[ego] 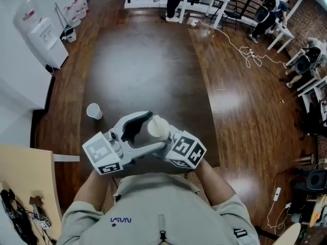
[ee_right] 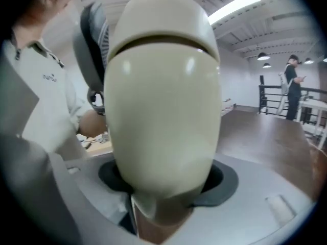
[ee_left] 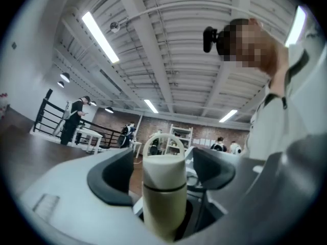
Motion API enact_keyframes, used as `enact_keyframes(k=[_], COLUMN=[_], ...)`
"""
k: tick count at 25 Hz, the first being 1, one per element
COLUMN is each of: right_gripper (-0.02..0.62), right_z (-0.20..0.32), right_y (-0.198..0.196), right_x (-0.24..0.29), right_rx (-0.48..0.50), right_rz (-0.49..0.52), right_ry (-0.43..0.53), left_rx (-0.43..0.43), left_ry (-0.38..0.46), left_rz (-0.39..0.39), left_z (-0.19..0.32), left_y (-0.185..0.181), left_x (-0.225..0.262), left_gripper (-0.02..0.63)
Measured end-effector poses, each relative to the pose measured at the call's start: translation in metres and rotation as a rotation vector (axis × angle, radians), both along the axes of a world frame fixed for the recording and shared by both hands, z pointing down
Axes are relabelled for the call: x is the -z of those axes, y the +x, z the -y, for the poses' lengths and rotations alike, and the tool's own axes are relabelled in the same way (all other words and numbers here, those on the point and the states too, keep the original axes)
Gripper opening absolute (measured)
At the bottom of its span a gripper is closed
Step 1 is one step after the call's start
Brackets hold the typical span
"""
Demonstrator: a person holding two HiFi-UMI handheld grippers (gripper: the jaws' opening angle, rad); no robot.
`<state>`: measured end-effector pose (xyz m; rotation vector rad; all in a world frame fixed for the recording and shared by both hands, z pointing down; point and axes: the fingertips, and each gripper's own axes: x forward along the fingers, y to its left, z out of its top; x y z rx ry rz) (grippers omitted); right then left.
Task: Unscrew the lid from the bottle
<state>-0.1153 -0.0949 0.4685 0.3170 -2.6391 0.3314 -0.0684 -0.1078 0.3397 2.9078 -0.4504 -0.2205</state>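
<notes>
Standing upright, lid (ee_left: 163, 163) uppermost, the bottle (ee_right: 163, 111) sat clamped in the right gripper (ee_right: 166, 181); the left gripper (ee_left: 163, 173) gaped wide around the lid, clear of it.

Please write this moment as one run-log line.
left claw: open around lid | right claw: shut on bottle | lid: on

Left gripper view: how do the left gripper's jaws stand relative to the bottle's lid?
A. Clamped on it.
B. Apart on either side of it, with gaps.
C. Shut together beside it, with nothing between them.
B: the left gripper is open, and its dark pads stand clear of the cream lid on both sides, with background showing through the gaps.
</notes>
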Motion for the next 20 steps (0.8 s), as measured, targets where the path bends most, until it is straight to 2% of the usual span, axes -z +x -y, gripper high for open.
enact_keyframes(k=[2, 5, 9, 16, 20], right_gripper=[0.301, 0.301, 0.301, 0.301, 0.301], right_z=[-0.023, -0.056, -0.084, -0.088, -0.078], right_y=[-0.003, -0.005, -0.004, -0.005, -0.004], right_x=[0.012, 0.023, 0.024, 0.027, 0.026], right_rx=[0.15, 0.357, 0.522, 0.54, 0.491], right_rz=[0.039, 0.044, 0.02, 0.056, 0.053], right_ry=[-0.031, -0.05, -0.084, -0.126, -0.101], left_rx=[-0.094, -0.255, -0.424, -0.425, -0.393], left_ry=[-0.018, -0.026, -0.017, 0.005, 0.0], left_rz=[-0.043, -0.053, -0.039, -0.056, -0.044], left_z=[-0.009, -0.026, -0.049, -0.051, -0.048], left_y=[-0.006, -0.006, -0.001, 0.001, 0.007], left_x=[0.007, 0.012, 0.012, 0.014, 0.016], left_gripper=[0.353, 0.351, 0.345, 0.305, 0.304])
